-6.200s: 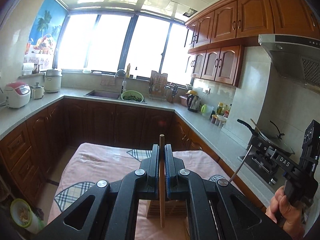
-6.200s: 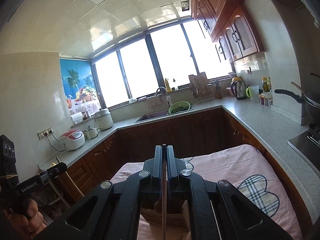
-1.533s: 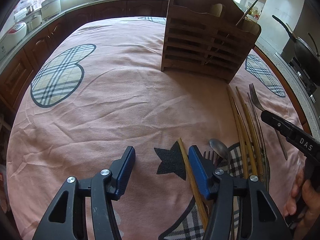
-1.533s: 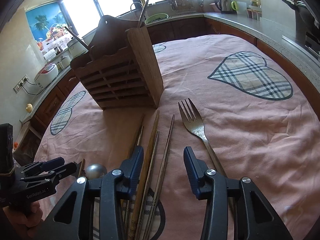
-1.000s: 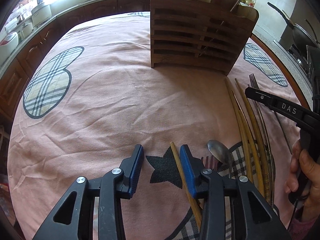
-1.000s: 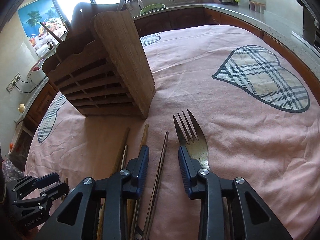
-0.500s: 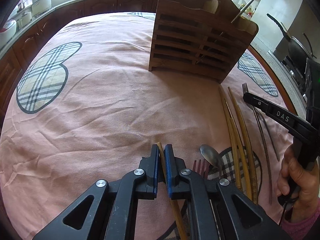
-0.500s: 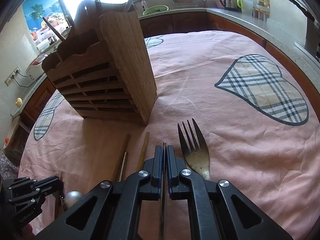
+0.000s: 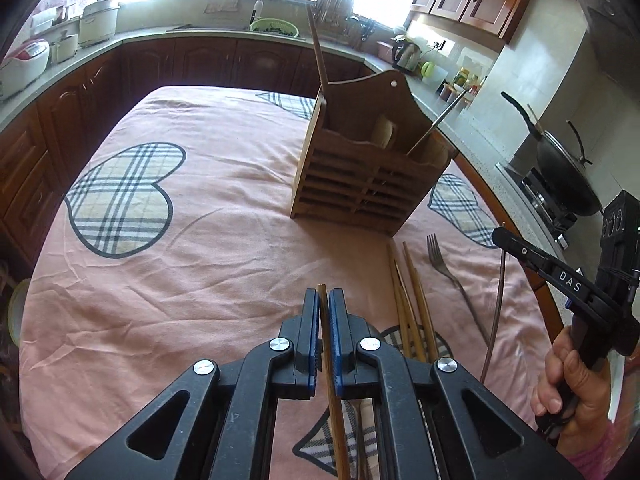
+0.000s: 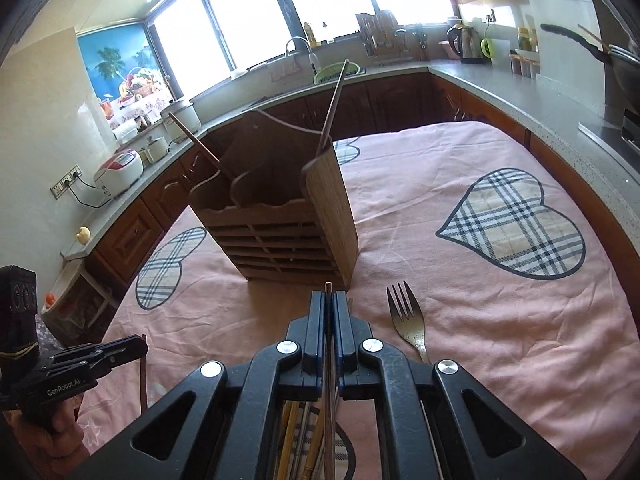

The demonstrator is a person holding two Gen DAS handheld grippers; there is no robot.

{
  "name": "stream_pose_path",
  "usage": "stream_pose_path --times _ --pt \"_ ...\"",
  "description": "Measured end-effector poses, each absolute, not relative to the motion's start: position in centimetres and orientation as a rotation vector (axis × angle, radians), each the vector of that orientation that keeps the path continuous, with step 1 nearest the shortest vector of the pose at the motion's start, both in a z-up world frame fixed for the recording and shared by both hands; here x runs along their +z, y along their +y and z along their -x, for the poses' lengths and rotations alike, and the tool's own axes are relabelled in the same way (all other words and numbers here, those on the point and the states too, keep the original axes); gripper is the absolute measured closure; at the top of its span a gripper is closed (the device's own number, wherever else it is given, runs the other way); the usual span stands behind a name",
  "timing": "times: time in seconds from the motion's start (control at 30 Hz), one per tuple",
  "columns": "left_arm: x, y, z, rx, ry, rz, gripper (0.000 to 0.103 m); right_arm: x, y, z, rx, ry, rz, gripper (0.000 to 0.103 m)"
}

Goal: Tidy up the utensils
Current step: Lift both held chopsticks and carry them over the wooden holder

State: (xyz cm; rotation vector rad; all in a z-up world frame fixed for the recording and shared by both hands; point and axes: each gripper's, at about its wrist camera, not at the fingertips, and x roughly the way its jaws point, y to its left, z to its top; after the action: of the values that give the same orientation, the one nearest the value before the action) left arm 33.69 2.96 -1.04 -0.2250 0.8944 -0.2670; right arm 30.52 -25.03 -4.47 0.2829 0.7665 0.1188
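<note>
Left gripper point(image 9: 324, 300) clamped on a light wooden chopstick point(image 9: 334, 400), long axis along the fingers, tip just past the pads and aimed toward the wooden holder point(image 9: 360, 184). Right gripper point(image 10: 329, 304) clamped on a thin dark chopstick point(image 10: 329, 420), likewise lengthwise between the pads, tip aimed at the holder's base; seen from the left camera as a dark rod point(image 9: 494, 312) hanging steeply down from the closed fingers. Both lifted above the pink tablecloth point(image 9: 200, 240).

Holder upright mid-table, slatted front, several compartments; one stick point(image 9: 318, 52) rising from the left-hand slot, a thin metal handle point(image 9: 436, 124) leaning out to the right. Loose light chopsticks point(image 9: 408, 300) lying side by side near the holder's right corner, long axes toward it. Fork point(image 10: 406, 320) flat on the cloth just beside them, tines toward the holder. Between the grippers and the holder, only bare cloth.
</note>
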Motion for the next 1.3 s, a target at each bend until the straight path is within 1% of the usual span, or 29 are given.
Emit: stream_pose_path --times 0.33,0.7,1.03,1.3 --pt "2.4 5.1 -29.5 -0.283 0.796 0.241 0.1 -0.2 -25.3 -27.3 0.114 0.659 -0.277 0.099" --pt "4.5 7.5 -27.5 -0.282 0.696 0.298 0.1 2.4 -25.1 -26.1 0.114 0.584 -0.267 0.099" --pt "5.9 7.8 -27.7 -0.285 0.63 0.307 0.1 4.5 -24.8 -26.2 0.118 0.513 -0.264 0.099" --pt "8.7 8.1 -28.8 -0.291 0.524 0.309 0.1 6.6 -25.3 -27.6 0.112 0.441 -0.276 0.099"
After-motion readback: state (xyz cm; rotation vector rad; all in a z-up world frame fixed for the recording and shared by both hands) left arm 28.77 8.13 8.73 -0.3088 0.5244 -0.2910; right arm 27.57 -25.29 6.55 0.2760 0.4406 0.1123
